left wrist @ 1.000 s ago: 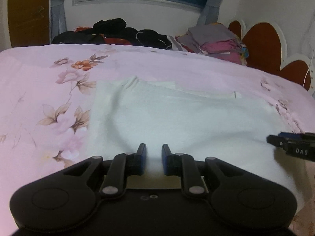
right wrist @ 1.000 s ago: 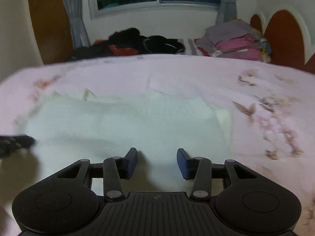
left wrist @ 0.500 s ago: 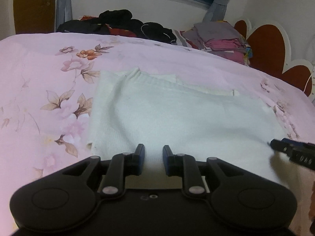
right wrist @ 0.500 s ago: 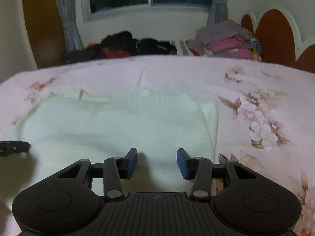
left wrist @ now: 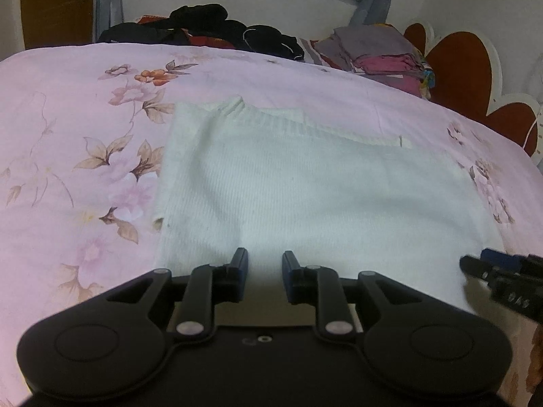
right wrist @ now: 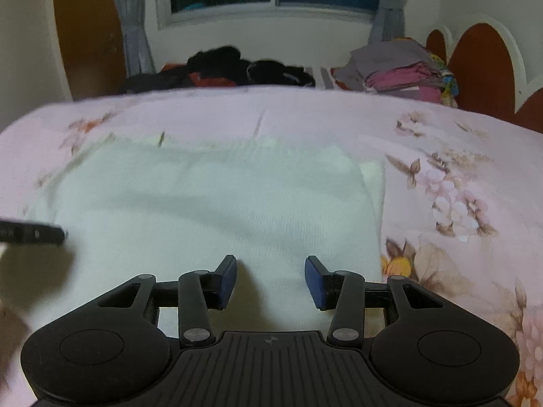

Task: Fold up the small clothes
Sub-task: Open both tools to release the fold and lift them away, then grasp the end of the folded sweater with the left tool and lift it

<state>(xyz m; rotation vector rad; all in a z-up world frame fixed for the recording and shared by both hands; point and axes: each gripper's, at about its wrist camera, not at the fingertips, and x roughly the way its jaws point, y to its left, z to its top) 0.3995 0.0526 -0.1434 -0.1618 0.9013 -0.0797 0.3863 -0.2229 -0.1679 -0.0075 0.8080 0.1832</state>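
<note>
Pink floral bed (left wrist: 85, 169) is holding a white knit top (left wrist: 305, 196). Left gripper (left wrist: 264, 269) and right gripper (right wrist: 269, 279) are hovering apart, empty. Grabbing one layer is probably gonna skew the fold.

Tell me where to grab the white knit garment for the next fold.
Probably take the white knit garment by its near hem, left gripper and right gripper each coming in low from the near side: it lies flat and both open grippers already face that edge.

Ribbed knit garment (left wrist: 305, 186) (matt cloth)
</note>
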